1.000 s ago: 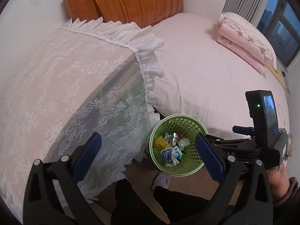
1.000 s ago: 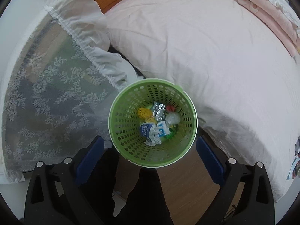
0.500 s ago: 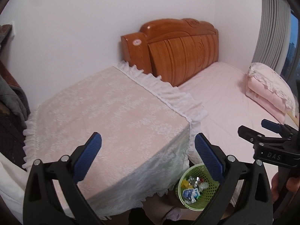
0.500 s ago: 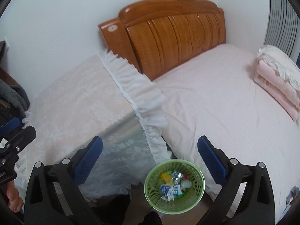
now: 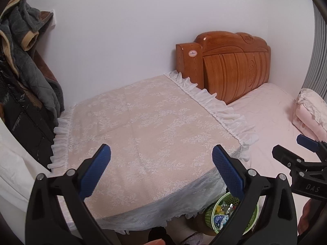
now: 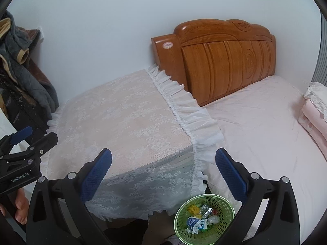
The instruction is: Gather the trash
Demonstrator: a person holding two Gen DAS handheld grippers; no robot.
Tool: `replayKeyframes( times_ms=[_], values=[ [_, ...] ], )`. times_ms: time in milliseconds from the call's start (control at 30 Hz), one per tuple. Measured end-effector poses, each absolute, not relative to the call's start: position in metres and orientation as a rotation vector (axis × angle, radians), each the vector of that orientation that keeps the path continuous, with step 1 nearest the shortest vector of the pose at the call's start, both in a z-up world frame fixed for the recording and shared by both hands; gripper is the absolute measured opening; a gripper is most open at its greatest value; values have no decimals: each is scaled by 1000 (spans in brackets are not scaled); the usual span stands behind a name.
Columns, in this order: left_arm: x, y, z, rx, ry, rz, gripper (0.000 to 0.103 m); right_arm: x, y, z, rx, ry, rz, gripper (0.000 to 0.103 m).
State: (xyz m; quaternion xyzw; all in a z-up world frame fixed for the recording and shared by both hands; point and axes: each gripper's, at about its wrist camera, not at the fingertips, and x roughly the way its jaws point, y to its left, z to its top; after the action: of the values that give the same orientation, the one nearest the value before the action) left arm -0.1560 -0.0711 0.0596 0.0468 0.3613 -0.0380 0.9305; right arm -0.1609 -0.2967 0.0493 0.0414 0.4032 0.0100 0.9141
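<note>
The trash [image 6: 199, 217] in the green basket [image 6: 179, 216] beside the bed [image 6: 255, 126] looks light and crinkly, easy to pinch by an edge, and the left gripper [image 5: 161, 171] and right gripper [image 6: 163, 173] are both spread wide and hold nothing.

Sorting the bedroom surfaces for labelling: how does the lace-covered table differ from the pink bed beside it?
The lace-covered table wears patterned white lace with a frilled edge; the pink bed has a plain smooth sheet. The table is bare; the bed carries folded pink bedding. Both are pale and flat.

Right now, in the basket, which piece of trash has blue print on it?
The crumpled white wrapper at the front of the green basket. The yellow piece and the foil piece behind it show no blue.
</note>
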Motion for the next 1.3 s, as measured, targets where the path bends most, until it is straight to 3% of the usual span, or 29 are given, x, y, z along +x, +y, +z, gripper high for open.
replayKeyframes(
  times_ms=[500, 767, 1300],
  values=[
    [-138, -47, 161, 52, 525, 78, 95, -160, -257, 165, -40, 516, 40, 101],
    [-125, -53, 155, 41, 567, 69, 95, -153, -258, 193, -30, 498, 50, 101],
    [-121, -54, 143, 17, 614, 66, 95, -152, -258, 181, -31, 540, 70, 101]
  ],
)
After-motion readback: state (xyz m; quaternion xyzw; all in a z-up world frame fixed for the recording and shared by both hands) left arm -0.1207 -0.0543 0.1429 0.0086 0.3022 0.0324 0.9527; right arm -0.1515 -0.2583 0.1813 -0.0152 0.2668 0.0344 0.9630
